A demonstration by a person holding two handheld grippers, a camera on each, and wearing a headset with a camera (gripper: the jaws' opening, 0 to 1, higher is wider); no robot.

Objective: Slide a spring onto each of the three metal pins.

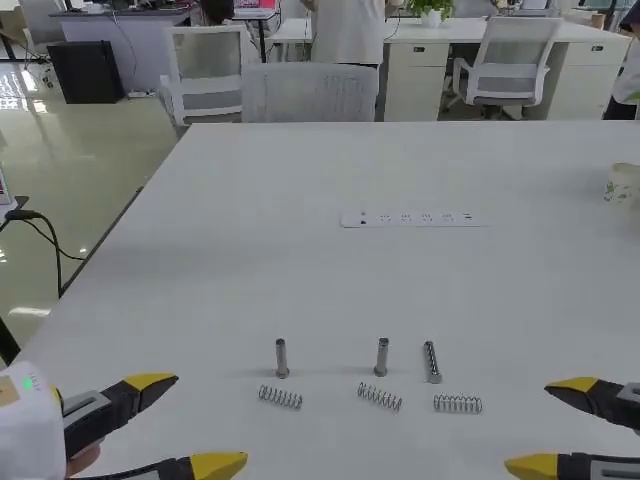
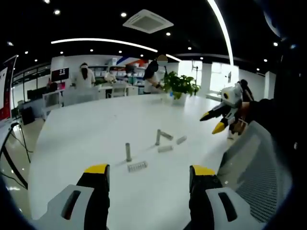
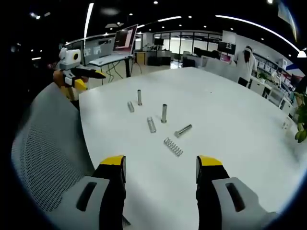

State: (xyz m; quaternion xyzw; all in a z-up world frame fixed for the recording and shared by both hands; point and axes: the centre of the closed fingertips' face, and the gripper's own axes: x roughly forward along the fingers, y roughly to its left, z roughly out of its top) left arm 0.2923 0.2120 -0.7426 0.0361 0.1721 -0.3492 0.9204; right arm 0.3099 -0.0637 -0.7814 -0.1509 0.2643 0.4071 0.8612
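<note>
While both sets of jaws gape wide open with nothing in them, the left gripper (image 1: 190, 425) hangs down-left of the middle pin (image 1: 382, 356) and the right gripper (image 1: 548, 425) down-right of it. That pin stands upright on the white table (image 1: 300, 250). The left pin (image 1: 281, 358) is upright too, and the right pin (image 1: 431, 362) is tipped over just beside it. The middle spring (image 1: 380, 397) lies loose right in front, with the left spring (image 1: 280, 397) and right spring (image 1: 457, 403) either side. A power strip (image 1: 415, 219) sits well behind.

On the table (image 1: 300, 270), three pins (image 1: 382, 356) sat in a row, the left two standing, the right one lying down. Three springs (image 1: 380, 397) lay just before them, one per pin. Well behind lay a power strip (image 1: 412, 219); a cup (image 1: 622, 184) stood at the right edge.
</note>
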